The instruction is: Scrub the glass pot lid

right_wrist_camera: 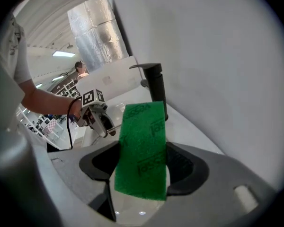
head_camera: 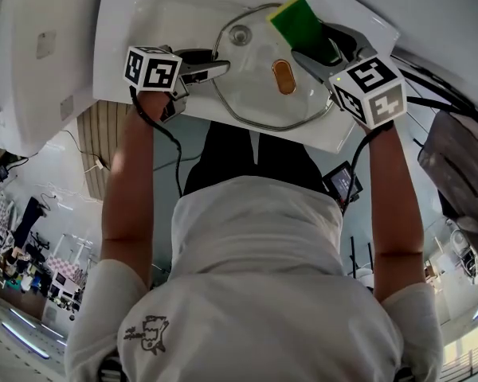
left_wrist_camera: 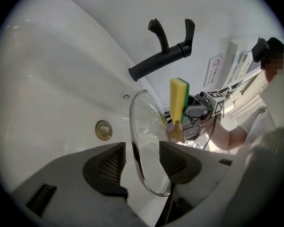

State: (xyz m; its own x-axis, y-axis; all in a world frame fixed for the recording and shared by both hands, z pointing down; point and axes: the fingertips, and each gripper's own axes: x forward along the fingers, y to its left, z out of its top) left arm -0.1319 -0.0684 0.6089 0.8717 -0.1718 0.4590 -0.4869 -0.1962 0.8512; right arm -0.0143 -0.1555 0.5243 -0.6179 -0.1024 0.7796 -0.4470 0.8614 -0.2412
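The round glass pot lid with a metal rim and an amber knob lies over the white sink basin. My left gripper reaches its left rim. In the left gripper view the rim stands edge-on between the two pads with a gap on each side, so my left gripper is open. My right gripper is shut on a green and yellow sponge, held just above the lid's far right side. The green scouring face fills the space between that gripper's pads.
The white sink stands against the wall, with a black faucet at its back and a metal drain in the basin floor. The person's torso is close against the sink's front edge.
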